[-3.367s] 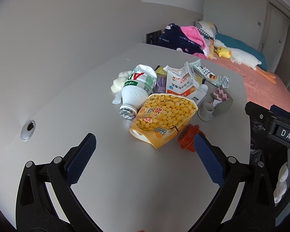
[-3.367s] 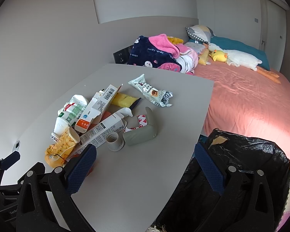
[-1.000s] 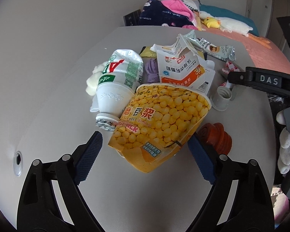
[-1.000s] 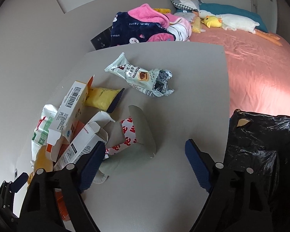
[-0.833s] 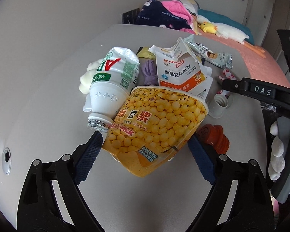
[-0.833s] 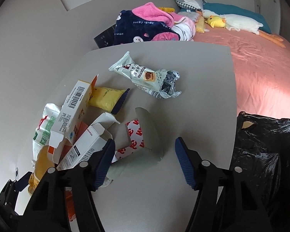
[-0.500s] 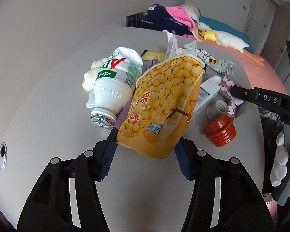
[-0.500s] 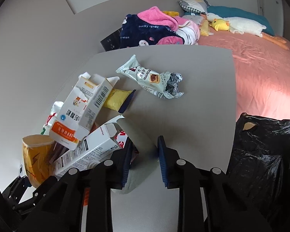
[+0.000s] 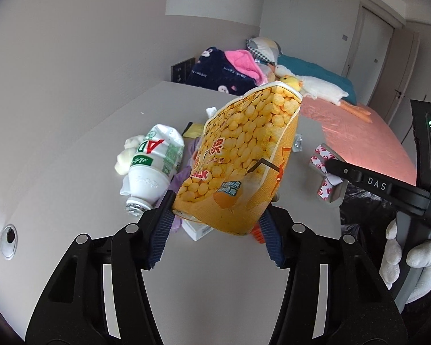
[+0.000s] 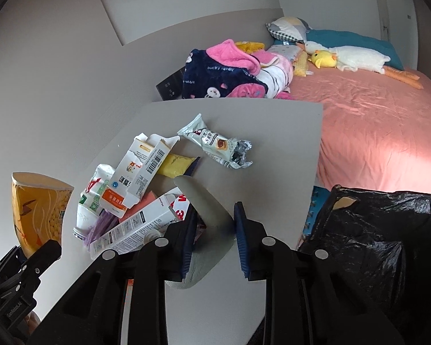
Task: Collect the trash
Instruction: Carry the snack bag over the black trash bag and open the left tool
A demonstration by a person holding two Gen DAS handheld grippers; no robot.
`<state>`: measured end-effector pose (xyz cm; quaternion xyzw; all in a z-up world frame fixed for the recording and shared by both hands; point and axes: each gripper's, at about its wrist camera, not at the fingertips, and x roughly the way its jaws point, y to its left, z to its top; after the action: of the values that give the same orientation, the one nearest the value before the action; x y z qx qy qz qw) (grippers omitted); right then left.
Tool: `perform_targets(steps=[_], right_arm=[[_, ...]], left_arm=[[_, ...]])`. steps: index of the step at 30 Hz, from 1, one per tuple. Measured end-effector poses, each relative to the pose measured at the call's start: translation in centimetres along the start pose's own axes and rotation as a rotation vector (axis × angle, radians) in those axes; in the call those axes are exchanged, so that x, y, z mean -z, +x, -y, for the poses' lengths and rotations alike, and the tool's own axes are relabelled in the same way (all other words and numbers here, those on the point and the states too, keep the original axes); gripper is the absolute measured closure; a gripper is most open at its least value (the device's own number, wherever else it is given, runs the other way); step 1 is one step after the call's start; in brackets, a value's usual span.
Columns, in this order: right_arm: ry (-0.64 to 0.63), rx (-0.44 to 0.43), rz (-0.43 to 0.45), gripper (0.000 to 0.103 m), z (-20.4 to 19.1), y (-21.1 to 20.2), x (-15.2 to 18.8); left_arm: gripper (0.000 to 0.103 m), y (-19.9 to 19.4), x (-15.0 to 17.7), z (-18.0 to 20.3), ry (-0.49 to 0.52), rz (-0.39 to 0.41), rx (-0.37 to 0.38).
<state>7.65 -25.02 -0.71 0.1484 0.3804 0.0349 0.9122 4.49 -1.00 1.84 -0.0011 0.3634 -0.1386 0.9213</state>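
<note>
My left gripper (image 9: 215, 231) is shut on a yellow bean-print paper cup (image 9: 244, 158), held tilted above the grey table (image 9: 71, 178). The same cup (image 10: 40, 207) shows at the left edge of the right wrist view. My right gripper (image 10: 214, 241) is shut on a flattened grey paper cup (image 10: 207, 210) with a red-and-white print, lifted at the table's near right edge. In the left wrist view that grey cup (image 9: 324, 169) hangs from the right gripper's tip, and a white-gloved hand (image 9: 402, 261) holds that gripper. A black trash bag (image 10: 373, 244) stands open beside the table.
On the table lie a white bottle (image 9: 155, 166), a torn white-orange carton (image 10: 138, 169), a long white box (image 10: 135, 230), a yellow packet (image 10: 178, 165), a silver wrapper (image 10: 215, 143) and an orange cap (image 9: 255, 233). Behind are a pink bed (image 10: 373, 120) and a clothes pile (image 10: 230, 72).
Both grippers went from open to shut: the left on the yellow cup, the right on the grey cup. Both then rose, lifting their cups off the table.
</note>
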Motion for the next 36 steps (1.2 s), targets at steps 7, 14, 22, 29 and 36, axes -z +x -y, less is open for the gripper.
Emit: perform_targets(steps=[7, 14, 22, 29, 36], right_arm=[[0.031, 0.046, 0.041, 0.075, 3.5, -3.0, -0.3], [0.057, 0.112, 0.07, 0.075, 6.7, -5.4, 0.3], [0.101, 0.175, 0.1, 0.075, 10.6, -7.9, 0.6], [0.151, 0.225, 0.11, 0.075, 13.9, -9.4, 1.3], [0.195, 0.272, 0.125, 0.075, 16.7, -11.0, 2.0]], left_arm=[[0.048, 0.8, -0.3, 4.1, 0.03, -0.01, 0.071], [0.048, 1.8, -0.4, 8.3, 0.068, -0.028, 0.154], [0.048, 3.1, 0.2, 12.8, 0.109, -0.07, 0.242], [0.048, 4.3, 1.1, 16.6, 0.158, -0.12, 0.314], [0.048, 5.3, 2.1, 20.1, 0.204, -0.174, 0.398]])
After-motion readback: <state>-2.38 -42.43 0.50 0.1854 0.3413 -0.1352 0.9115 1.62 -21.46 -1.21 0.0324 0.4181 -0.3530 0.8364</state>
